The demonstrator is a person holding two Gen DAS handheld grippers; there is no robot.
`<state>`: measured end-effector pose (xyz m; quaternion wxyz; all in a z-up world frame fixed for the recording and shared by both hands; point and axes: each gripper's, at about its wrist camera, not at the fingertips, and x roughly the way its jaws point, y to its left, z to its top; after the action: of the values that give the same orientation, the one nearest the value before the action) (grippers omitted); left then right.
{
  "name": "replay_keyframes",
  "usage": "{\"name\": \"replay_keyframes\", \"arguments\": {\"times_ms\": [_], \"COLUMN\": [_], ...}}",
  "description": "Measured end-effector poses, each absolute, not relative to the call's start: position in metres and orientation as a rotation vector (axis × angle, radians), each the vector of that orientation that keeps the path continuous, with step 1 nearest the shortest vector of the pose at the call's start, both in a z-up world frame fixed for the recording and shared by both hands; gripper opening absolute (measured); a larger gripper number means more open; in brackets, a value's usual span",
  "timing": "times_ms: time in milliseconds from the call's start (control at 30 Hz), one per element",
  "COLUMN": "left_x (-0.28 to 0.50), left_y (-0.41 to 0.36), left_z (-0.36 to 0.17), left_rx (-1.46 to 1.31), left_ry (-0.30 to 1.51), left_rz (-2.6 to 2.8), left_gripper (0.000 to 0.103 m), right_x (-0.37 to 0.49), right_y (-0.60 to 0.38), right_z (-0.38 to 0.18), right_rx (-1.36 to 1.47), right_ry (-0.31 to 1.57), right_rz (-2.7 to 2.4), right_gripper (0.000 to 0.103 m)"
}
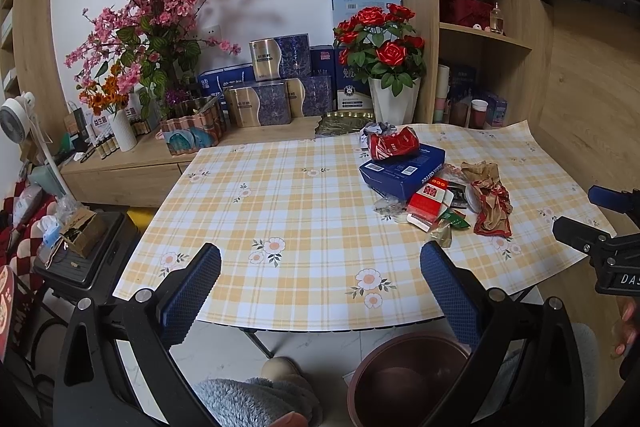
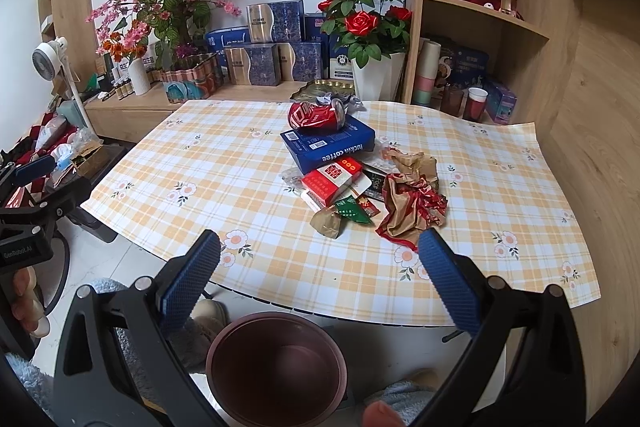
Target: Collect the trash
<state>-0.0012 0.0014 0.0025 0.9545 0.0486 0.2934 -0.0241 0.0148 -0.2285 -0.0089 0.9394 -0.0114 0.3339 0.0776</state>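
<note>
Below the table edge (image 2: 280, 301), bin (image 2: 276, 363) sits beside trash (image 2: 344, 171).

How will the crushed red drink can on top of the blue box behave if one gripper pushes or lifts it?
The crushed red drink can looks dented and empty, so probably light. It lies on its side on the blue cardboard box, so a push may slide or roll it off. Its bent metal may deform further under the jaws.

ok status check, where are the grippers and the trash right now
Left gripper and right gripper open, empty, short of the table edge. Trash pile untouched on the tablecloth. Bin below, nothing blocking.
</note>
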Motion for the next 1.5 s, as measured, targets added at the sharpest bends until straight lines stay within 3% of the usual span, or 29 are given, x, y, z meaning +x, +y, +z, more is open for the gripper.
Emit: {"name": "replay_keyframes", "arguments": {"times_ms": [833, 1133, 1500], "left_x": [0.008, 0.022, 0.071], "left_y": [0.014, 0.006, -0.024], "left_z": [-0.005, -0.016, -0.061], "left_rx": [-0.024, 0.01, 0.061], "left_ry": [0.601, 0.556, 0.682], "left_rz": [-0.159, -0.158, -0.207], "left_gripper": [0.098, 0.098, 0.098], "right_x": [0.024, 0.039, 0.093], "right_y": [-0.233, -0.254, -0.324], "right_z": [-0.022, -0.048, -0.112], "right_rx": [0.014, 0.026, 0.054], "right_ry": [0.709, 0.725, 0.801], "right_rz": [0.175, 0.127, 0.039], "right_gripper": [0.097, 0.098, 0.098]}}
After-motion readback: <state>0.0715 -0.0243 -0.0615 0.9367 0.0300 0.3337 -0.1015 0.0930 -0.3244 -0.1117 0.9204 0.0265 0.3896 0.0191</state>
